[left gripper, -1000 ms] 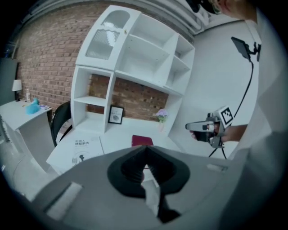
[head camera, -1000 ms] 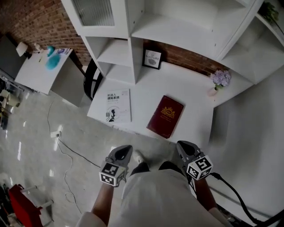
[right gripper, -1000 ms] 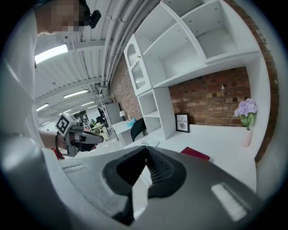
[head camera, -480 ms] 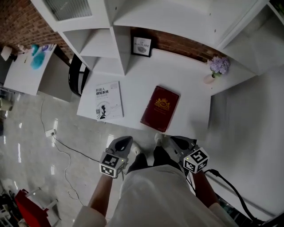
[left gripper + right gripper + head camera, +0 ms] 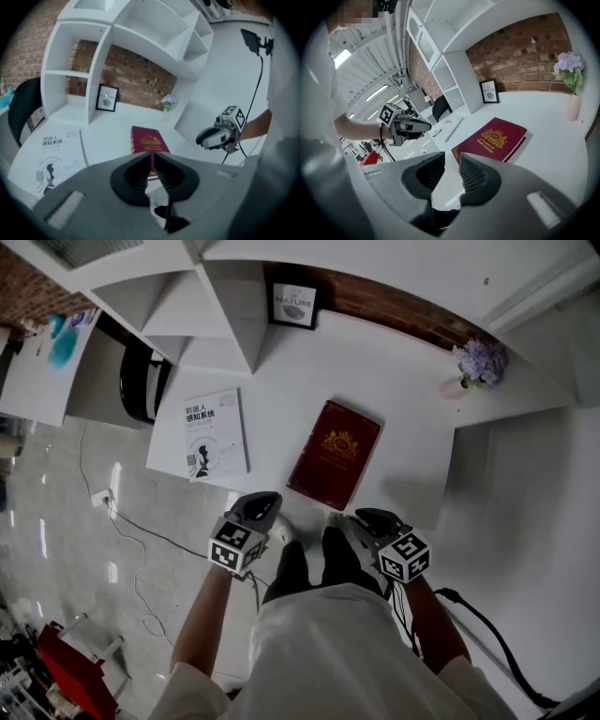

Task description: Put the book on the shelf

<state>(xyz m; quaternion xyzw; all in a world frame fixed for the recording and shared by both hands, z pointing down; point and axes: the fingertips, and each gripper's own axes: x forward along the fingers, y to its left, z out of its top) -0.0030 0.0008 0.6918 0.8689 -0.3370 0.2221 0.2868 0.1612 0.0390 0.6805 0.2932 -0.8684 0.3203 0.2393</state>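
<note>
Lowered: left gripper (image 5: 152,154) seemingly closed, right gripper (image 5: 452,158) opening, empty; two books (image 5: 335,454) (image 5: 214,433).

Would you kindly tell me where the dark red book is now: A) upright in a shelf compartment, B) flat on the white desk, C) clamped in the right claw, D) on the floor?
B: the dark red book lies flat on the white desk, beside the white book.
</note>
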